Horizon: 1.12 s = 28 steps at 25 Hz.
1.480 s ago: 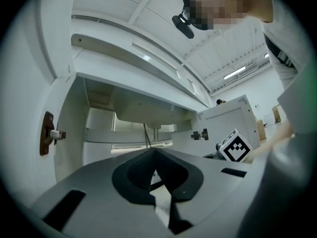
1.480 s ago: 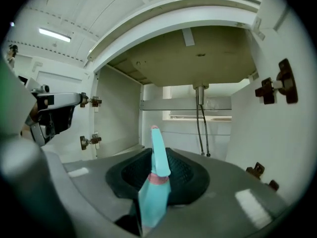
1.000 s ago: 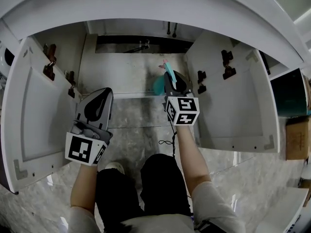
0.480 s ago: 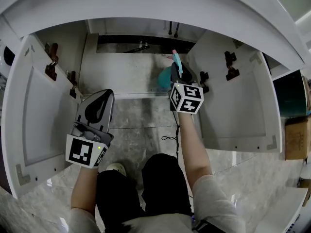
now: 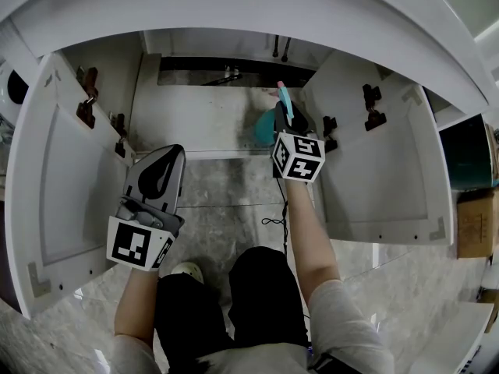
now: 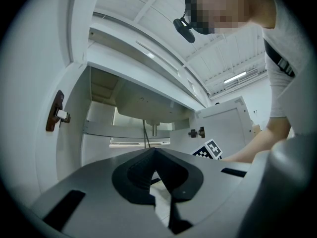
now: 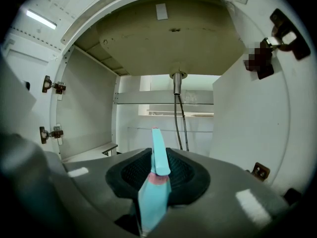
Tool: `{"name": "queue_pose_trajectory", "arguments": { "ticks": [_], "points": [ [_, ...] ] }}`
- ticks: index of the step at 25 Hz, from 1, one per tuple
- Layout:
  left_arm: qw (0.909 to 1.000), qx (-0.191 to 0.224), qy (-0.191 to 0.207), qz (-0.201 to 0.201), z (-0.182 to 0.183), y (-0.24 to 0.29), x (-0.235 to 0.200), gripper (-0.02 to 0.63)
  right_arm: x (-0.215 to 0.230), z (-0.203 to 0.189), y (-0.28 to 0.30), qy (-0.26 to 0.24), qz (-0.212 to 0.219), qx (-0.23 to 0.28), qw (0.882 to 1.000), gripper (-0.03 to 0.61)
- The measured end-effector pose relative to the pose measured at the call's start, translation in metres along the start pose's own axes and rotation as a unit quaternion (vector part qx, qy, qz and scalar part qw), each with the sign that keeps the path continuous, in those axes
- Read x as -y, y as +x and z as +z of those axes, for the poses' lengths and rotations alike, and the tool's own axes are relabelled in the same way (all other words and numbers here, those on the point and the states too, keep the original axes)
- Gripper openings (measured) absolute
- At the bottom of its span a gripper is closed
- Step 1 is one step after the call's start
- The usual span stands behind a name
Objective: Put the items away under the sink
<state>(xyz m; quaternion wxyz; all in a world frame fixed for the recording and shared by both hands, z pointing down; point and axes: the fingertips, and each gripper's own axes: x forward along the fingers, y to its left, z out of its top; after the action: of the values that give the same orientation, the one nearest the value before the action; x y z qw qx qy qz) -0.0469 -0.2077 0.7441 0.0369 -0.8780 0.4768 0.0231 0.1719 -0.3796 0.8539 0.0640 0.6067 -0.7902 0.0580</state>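
under the sink, doors wide: we see the right gripper (image 5: 290, 118) reaching into the mouth of the open cabinet (image 5: 203, 123), its jaws clamped on a teal item (image 5: 265, 127) (thin and flat where the pads pinch it, with a pink band partway up). in the right gripper view that gripper (image 7: 159, 152) points straight at the drain pipe (image 7: 177, 83) and the two hoses (image 7: 181, 123) hanging beside it, and the teal item (image 7: 153, 197) stands up between the jaws, its narrow end poking forward above them. from the head view we place the item on the right side of the opening, near the right door (image 5: 382, 170) and its hinges, held above the cabinet's floor; whether it touches that floor we cannot tell. the left gripper (image 5: 175, 151) hangs well apart, outside the cabinet over the marble floor (image 5: 218, 216), near the left door (image 5: 66, 185). in its own view the left gripper (image 6: 152, 151) has its jaws closed tip to tip with nothing between them, and we catch the right gripper's marker cube (image 6: 213, 149) past its edge. the underside of the sink basin (image 7: 168, 43) roofs the space.
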Motion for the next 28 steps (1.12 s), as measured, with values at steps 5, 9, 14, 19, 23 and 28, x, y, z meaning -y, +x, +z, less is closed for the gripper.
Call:
{"name": "queue_pose_trajectory", "arguments": {
  "ticks": [5, 9, 14, 19, 23, 28],
  "points": [
    [1.0000, 0.000, 0.002, 0.000, 0.003, -0.002, 0.001, -0.002, 0.001, -0.001, -0.001, 0.003, -0.003, -0.003, 1.000, 0.100],
    [1.0000, 0.000, 0.007, 0.002, 0.005, -0.004, 0.003, -0.002, 0.001, 0.003, -0.002, 0.008, 0.003, -0.001, 1.000, 0.136],
    [0.9999, 0.000, 0.013, 0.004, 0.009, -0.005, 0.007, -0.002, -0.002, 0.017, -0.011, 0.009, 0.013, 0.015, 1.000, 0.147],
    [0.9998, 0.001, 0.016, 0.009, 0.013, -0.005, 0.011, -0.002, -0.006, 0.033, -0.026, 0.004, 0.026, 0.032, 0.999, 0.146],
    [0.9998, 0.001, 0.018, 0.011, 0.015, 0.001, 0.011, -0.002, -0.009, 0.039, -0.045, 0.001, 0.031, 0.044, 0.999, 0.027],
    [0.9997, 0.000, 0.023, 0.003, 0.021, 0.014, 0.012, -0.002, -0.018, 0.039, -0.066, 0.007, 0.041, 0.049, 0.998, 0.011]
  ]
}}
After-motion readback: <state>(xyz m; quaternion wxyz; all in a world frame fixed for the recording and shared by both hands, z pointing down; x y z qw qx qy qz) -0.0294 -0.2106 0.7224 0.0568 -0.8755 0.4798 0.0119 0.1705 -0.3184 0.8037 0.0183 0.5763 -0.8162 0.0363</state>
